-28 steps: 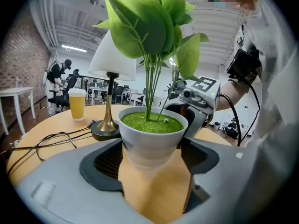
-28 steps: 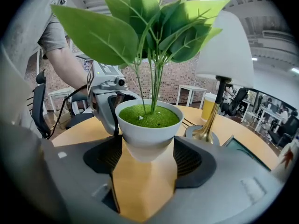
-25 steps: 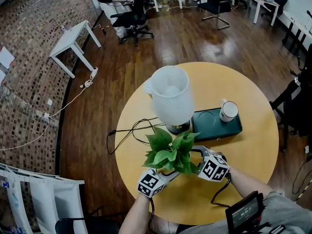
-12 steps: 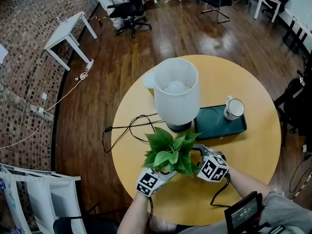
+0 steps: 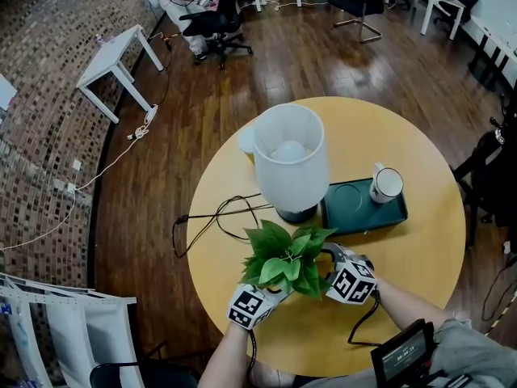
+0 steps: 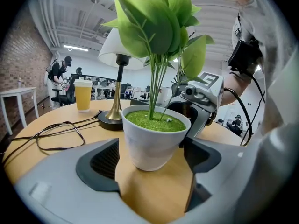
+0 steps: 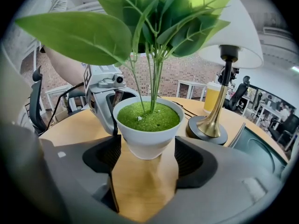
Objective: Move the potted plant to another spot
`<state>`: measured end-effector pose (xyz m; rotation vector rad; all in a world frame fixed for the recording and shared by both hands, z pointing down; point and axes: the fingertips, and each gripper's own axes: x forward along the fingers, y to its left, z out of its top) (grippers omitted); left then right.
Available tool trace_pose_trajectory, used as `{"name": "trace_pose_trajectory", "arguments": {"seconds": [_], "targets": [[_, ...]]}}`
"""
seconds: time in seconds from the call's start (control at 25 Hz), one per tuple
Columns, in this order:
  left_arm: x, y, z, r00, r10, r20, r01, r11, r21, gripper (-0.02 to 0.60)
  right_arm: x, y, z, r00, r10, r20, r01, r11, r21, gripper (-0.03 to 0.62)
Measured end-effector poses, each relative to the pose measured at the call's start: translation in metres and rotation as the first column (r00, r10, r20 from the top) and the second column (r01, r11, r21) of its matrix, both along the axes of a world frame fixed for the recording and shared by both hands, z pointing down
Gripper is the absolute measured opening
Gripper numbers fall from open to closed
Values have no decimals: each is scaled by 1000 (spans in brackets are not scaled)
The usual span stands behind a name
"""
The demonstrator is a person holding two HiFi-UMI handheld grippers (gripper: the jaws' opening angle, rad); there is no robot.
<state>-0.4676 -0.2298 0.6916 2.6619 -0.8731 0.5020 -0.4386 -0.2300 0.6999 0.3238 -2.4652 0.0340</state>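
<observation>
Left gripper (image 6: 150, 148): jaws wide, just been opening; potted plant (image 6: 154, 127) between them, unclamped. Right gripper (image 7: 147, 148): jaws apart, flanking same pot, pads just beside its walls.

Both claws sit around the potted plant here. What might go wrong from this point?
The left claw has just been opening, with the white pot loose between its jaws; the right claw is open around it too, so lifting now may tip it. The table lamp stands close behind; pushing forward may knock it. The black cable could snag a claw.
</observation>
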Motion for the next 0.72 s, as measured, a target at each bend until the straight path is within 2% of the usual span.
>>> {"name": "trace_pose_trajectory", "arguments": {"seconds": [0.16,0.28,0.72], "targets": [[-1,2,-5,1000,-18,-8,18,1000,2,442,-3,-2,-16,999,22,27,-23,1000,9,379],[-2,4,-9,1000,-14,-5,14,1000,6,457,-1,0,-13,1000,22,12,-22,1000,18,382],[-9,27,-24,999,-42,-5,42,999,23,440,12,12,-32,999,48,3,-48,997,57,374]]}}
